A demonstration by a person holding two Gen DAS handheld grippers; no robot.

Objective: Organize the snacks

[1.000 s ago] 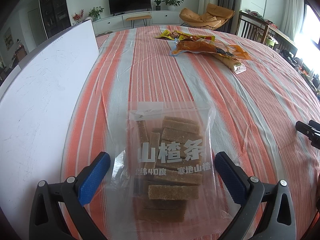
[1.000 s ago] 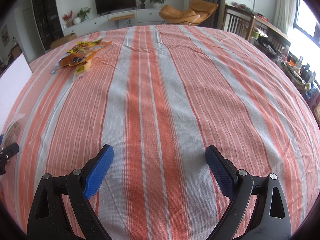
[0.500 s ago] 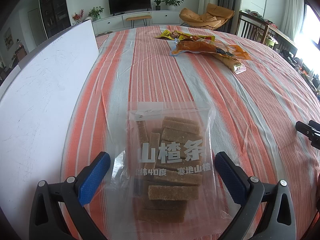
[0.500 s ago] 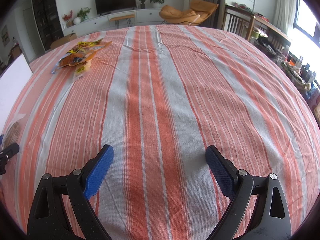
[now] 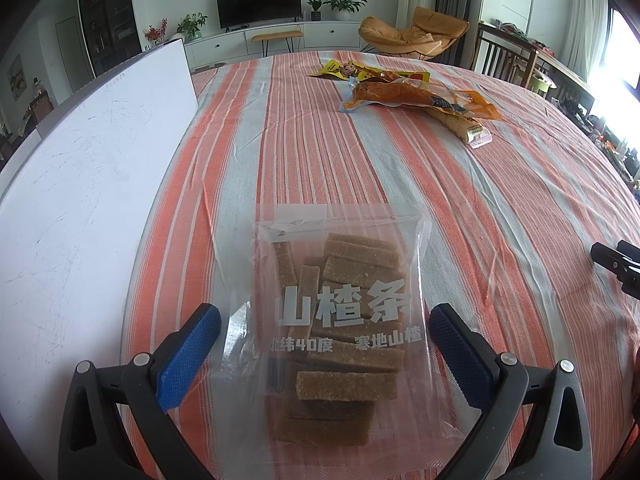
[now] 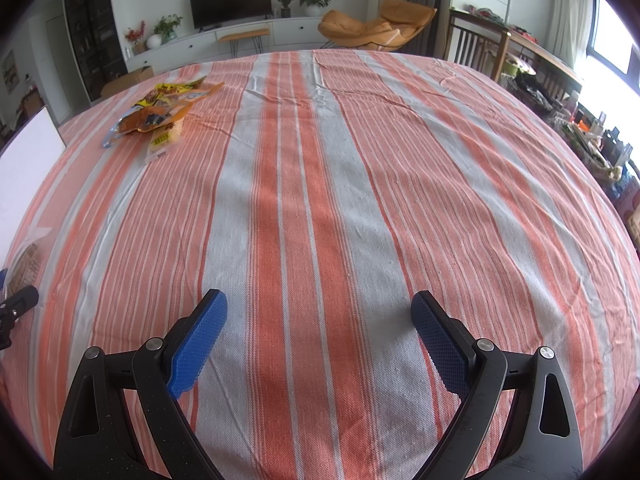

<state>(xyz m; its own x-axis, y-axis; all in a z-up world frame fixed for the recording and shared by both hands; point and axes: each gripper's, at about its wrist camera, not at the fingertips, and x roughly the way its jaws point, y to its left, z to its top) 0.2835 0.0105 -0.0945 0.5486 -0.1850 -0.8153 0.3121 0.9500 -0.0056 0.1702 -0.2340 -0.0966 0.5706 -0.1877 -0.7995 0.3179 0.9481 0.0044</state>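
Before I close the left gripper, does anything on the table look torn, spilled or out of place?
Nothing stands out. The clear bag of hawthorn strips lies flat and looks sealed, with no strips loose on the striped tablecloth. The other snack packets lie in a loose overlapping pile at the far side, not sorted.

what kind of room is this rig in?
Most likely a home living and dining room: a TV on a low white cabinet, an orange lounge chair, and a table with a striped tablecloth.
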